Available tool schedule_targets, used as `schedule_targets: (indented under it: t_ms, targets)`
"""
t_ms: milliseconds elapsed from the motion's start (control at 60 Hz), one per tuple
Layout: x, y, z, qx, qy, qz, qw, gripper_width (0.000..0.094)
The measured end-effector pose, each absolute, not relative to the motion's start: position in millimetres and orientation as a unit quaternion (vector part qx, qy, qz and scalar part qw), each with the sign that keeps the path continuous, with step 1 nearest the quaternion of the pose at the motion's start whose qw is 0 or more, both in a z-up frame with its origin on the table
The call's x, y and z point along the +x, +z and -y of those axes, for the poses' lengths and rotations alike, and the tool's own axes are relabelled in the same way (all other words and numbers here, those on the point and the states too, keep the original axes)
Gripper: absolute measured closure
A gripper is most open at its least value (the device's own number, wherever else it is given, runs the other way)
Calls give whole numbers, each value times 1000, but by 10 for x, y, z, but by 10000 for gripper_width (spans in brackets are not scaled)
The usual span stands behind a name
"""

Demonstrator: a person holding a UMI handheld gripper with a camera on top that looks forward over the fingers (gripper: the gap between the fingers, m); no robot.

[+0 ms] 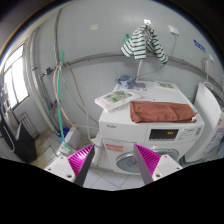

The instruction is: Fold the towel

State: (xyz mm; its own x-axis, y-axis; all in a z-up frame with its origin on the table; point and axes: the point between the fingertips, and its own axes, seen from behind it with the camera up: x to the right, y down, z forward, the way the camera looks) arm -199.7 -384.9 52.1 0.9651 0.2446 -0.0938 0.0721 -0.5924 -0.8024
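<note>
White laundry room: my gripper (114, 160) hangs with fingers apart, holding nothing; I should approach the towel (161, 111) on the washing machine (150, 133) by a corner.

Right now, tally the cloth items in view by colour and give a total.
Red-brown: 1, the towel lying on top of the washing machine.
Striped green and white: 1, the garment hanging above the machine.
Total: 2.
The gripper is open and holds nothing.
</note>
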Motion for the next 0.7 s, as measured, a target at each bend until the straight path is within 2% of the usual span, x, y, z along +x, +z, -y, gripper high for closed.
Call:
schedule_targets:
  t_ms: [67,217,383,517,567,617,633,683,700]
  targets:
    - [-2021,619,3759,-885,92,91,446,121]
    - [-1982,585,3167,-879,70,93,463,123]
    - [-1701,251,2069,-882,41,60,465,142]
    - [-1627,38,1515,-889,36,68,452,177]
    - [-1636,-33,1446,-894,36,78,439,224]
    - [-1605,-91,1355,-895,31,90,436,332]
    - [-1616,-86,1333,-893,32,94,439,331]
    - [-1653,-104,1340,-893,44,100,436,492]
    - [-1650,-102,1343,-894,48,98,436,478]
